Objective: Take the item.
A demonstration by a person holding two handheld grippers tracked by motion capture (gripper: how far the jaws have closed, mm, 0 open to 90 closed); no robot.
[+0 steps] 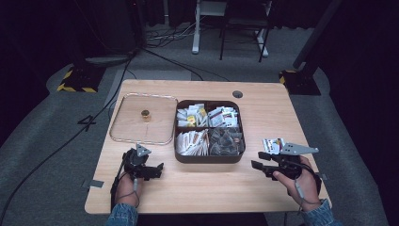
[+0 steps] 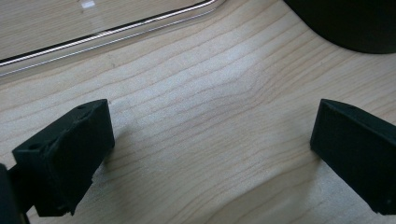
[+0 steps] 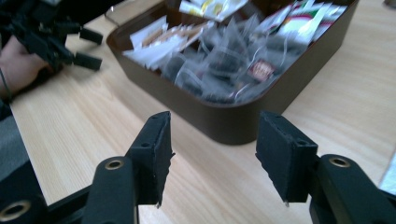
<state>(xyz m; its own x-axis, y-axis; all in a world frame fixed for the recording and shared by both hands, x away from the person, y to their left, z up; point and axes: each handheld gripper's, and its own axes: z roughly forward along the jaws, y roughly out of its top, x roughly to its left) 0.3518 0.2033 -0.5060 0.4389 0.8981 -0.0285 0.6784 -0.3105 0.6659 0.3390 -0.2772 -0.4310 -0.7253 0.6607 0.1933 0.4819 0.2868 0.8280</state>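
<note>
box (image 1: 209, 157): 1, four compartments | lid (image 1: 144, 119): 1 | left gripper (image 1: 159, 170): released | right gripper (image 1: 257, 160): released

A dim lab or recording studio. The wooden table (image 1: 202, 183) stands on grey carpet, with cables (image 1: 117, 80) trailing past hazard-striped stand bases (image 1: 75, 87) and dark curtains behind.

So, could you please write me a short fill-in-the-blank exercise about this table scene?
1. The brown box of tea bags is split into ____ compartments.
2. The clear lid lies on the table to the ____ of the box in the high view.
3. The right gripper points at the box with its jaws ____.
4. The left gripper has ____ between its jaws.

Missing words: four; left; open; nothing
</note>
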